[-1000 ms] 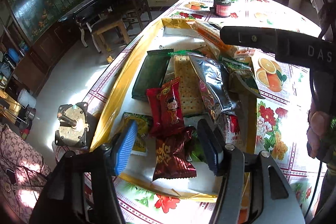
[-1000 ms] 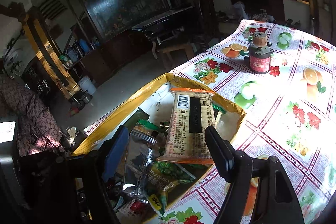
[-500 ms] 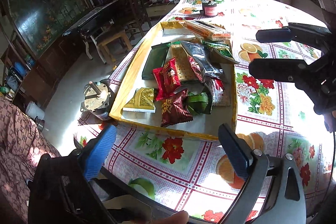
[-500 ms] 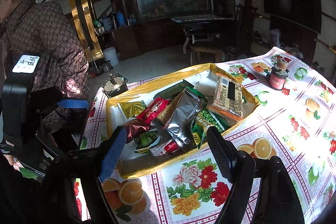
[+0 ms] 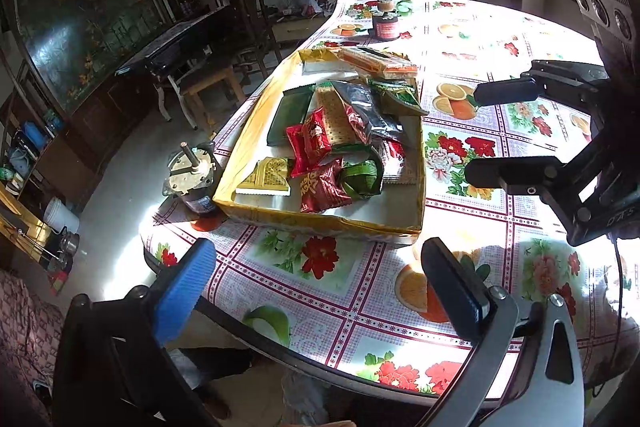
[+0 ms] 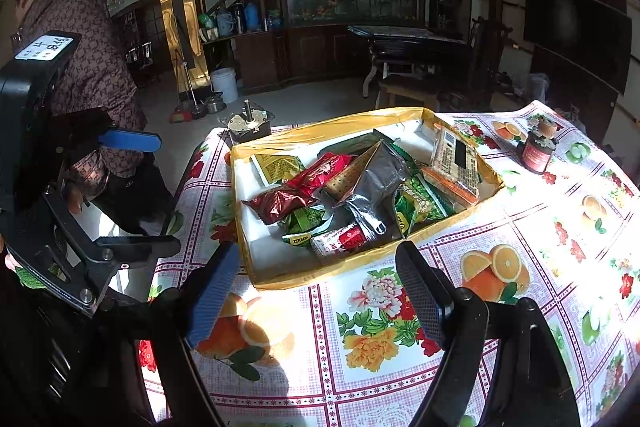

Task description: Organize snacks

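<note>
We note the metal motor part point(image 5: 192, 175) standing at the counter's point(image 5: 320, 291) left edge, touching the outer left wall of the yellow-rimmed box point(image 5: 320, 223). The left claw point(image 5: 320, 291) hangs over the near edge of the counter, clear of the box; its jaws have just been opening and now stand spread wide, released, with nothing between them. The snacks sit inside the box: a yellow packet point(image 5: 268, 179) at its near left corner, red wrappers point(image 5: 310, 143) and a green packet point(image 5: 362, 179) mid-box, a dark green pack point(image 5: 288, 115) along the left wall, a silver bag point(image 5: 372, 111) further right, an orange-edged cracker pack point(image 5: 376, 61) on the far rim. A small jar point(image 5: 386, 27) stands well beyond the box. The right claw point(image 6: 316, 299) is likewise released after just opening, empty, over the counter short of the box's near wall.
</note>
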Action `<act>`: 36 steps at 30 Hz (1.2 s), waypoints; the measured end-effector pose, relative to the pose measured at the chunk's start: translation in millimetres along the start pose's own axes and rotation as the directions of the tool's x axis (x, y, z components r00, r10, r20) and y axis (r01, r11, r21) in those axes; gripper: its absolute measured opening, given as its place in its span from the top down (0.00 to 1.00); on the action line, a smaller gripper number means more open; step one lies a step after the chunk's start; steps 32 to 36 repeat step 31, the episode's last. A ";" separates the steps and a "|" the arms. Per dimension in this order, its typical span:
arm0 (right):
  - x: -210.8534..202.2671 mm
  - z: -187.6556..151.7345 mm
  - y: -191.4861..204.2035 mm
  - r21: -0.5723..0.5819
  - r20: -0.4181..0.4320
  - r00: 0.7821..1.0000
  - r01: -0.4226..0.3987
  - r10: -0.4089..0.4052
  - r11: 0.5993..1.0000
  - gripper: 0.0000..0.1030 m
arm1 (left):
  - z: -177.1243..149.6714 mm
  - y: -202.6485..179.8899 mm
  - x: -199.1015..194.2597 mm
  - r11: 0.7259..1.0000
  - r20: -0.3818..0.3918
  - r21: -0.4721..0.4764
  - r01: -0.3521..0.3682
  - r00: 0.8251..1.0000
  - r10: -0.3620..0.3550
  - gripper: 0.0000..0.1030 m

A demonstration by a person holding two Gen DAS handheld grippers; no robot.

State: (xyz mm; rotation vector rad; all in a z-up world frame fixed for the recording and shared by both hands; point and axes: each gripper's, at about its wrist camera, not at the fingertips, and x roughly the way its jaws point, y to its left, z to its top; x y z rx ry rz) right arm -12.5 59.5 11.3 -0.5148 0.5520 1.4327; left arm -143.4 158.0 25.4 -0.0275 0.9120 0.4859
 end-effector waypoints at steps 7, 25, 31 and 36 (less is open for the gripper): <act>-2.6 -0.5 2.1 -0.016 -0.014 1.000 0.003 -0.003 1.000 0.22 | -4.3 1.7 -3.6 1.000 0.006 -0.011 0.001 1.000 -0.001 0.01; 7.8 1.3 10.7 -0.057 -0.032 0.999 0.012 -0.014 0.998 0.22 | -1.7 4.9 -4.0 0.999 0.005 -0.038 0.034 0.999 -0.034 0.01; 12.5 1.2 15.5 -0.066 -0.050 0.998 0.031 -0.034 0.997 0.22 | -1.6 5.5 -7.5 0.999 0.027 -0.042 0.032 0.999 -0.031 0.01; 12.5 1.2 15.5 -0.066 -0.050 0.998 0.031 -0.034 0.997 0.22 | -1.6 5.5 -7.5 0.999 0.027 -0.042 0.032 0.999 -0.031 0.01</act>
